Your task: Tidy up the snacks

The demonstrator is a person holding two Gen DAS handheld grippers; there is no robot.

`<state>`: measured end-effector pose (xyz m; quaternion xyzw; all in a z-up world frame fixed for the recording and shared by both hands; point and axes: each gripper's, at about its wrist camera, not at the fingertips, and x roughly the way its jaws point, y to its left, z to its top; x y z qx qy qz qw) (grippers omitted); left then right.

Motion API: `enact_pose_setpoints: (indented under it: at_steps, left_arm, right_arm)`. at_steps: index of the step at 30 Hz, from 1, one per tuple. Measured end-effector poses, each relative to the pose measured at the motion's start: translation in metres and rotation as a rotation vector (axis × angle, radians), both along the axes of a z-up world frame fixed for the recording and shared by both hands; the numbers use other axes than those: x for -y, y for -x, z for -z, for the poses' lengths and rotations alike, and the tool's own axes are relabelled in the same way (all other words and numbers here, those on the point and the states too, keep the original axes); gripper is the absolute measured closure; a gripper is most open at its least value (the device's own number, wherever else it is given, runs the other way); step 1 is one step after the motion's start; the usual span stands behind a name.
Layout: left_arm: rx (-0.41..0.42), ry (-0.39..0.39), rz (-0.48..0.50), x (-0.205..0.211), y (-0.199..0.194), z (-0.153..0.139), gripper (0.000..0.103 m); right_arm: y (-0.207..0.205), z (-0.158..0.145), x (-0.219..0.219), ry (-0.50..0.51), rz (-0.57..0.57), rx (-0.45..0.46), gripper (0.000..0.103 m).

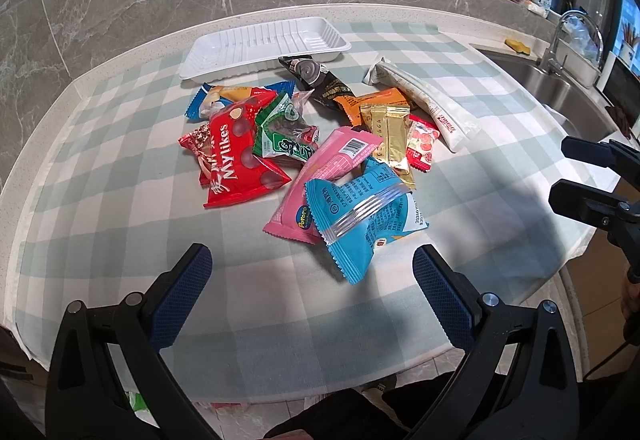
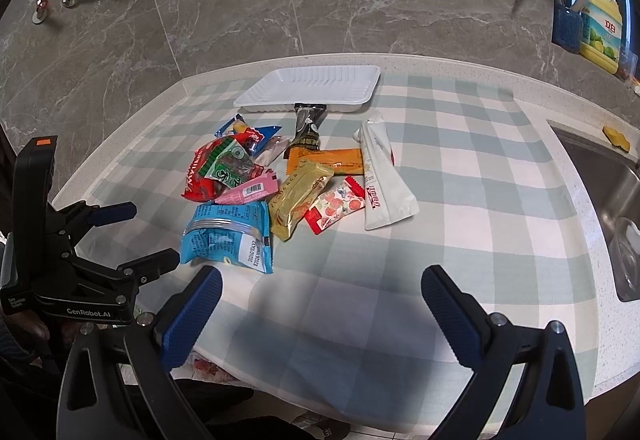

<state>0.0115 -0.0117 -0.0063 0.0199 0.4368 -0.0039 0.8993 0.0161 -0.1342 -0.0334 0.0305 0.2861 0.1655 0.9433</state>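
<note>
Pale green-and-white checked cloth (image 1: 120, 208) covers the counter under both of your grippers. Your left gripper (image 1: 312, 292) hovers above the cloth with its jaws spread wide and nothing between them; just ahead of its right finger lies the blue packet (image 1: 368, 216), partly on top of the pink packet (image 1: 332, 168). Further ahead of the jaws sits the rest of the heap: the red packet (image 1: 236, 160) ahead of the left finger, the green packet (image 1: 284, 136) against it, the gold packet (image 1: 386, 132) and the orange packet (image 1: 376, 100) ahead and to the right. Beyond the heap, the white tray (image 1: 224, 52) holds nothing, with a black packet (image 1: 316, 80) touching its near rim.

Your right gripper (image 2: 320, 304) also hangs wide open and holds nothing. The same blue packet (image 2: 228, 232) lies just ahead of its left finger, and the white tube-shaped packet (image 2: 380, 176) lies further ahead, between the jaws. The steel sink (image 2: 612, 192) is off to the right.
</note>
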Motion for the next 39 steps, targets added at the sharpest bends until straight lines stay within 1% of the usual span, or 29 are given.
enact_pose_setpoints:
  at_steps: [39]
  left_arm:
    - [-0.003,0.005,-0.004,0.0023,0.0013,0.0063,0.002]
  right_arm:
    - [0.0008,0.0002,-0.0041,0.000,0.001,-0.011,0.001]
